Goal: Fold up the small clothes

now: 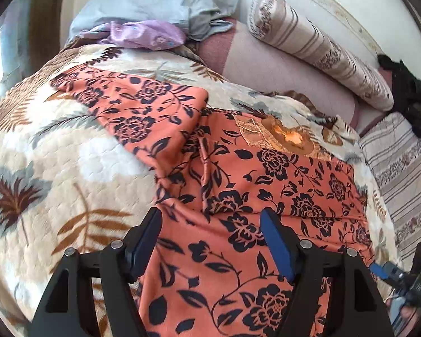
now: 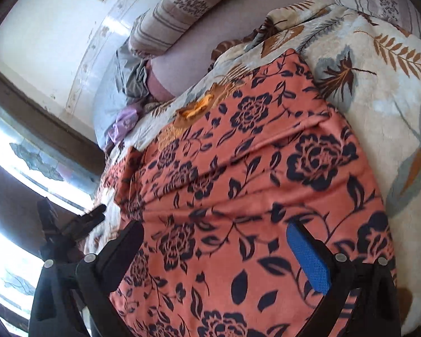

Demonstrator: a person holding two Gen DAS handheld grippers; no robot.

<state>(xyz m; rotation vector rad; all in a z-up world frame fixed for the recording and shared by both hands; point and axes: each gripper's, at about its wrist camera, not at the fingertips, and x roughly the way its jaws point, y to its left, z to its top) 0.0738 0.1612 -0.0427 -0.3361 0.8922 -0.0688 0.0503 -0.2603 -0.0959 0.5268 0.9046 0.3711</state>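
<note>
Orange floral garment (image 1: pixel 238 185) lies spread on the leaf-print quilt (image 1: pixel 56 146), filling the centre and lower half of both wrist views; one sleeve runs toward the upper left of the left view, and the embroidered neckline (image 1: pixel 289 137) sits just right of centre. Main risk I judge from here: the fabric is thin and soft, and the crease running across the middle of the right view is loose, so any new pinch that takes only the top layer would drag that layer and undo the fold. A second risk is pinching the plush quilt along with the cloth, since the two lie in full contact. A third is uneven pulling if my two hands lift at different heights, which would skew the edges. Left gripper (image 1: pixel 210 236): jaws stand well apart, nothing between the pads, cloth only lying beneath them. Right gripper (image 2: pixel 221 241): jaws likewise wide, blue pad (image 2: pixel 308 258) clear, no fabric clamped; whether its fingertips brush the cloth I cannot tell, as that view is blurred. The left tool also shows at the lower left of the right view, beside the garment's edge. Pillows (image 1: pixel 317 47) and a lilac cloth (image 1: pixel 146 33) sit along the top, well apart from the work.
</note>
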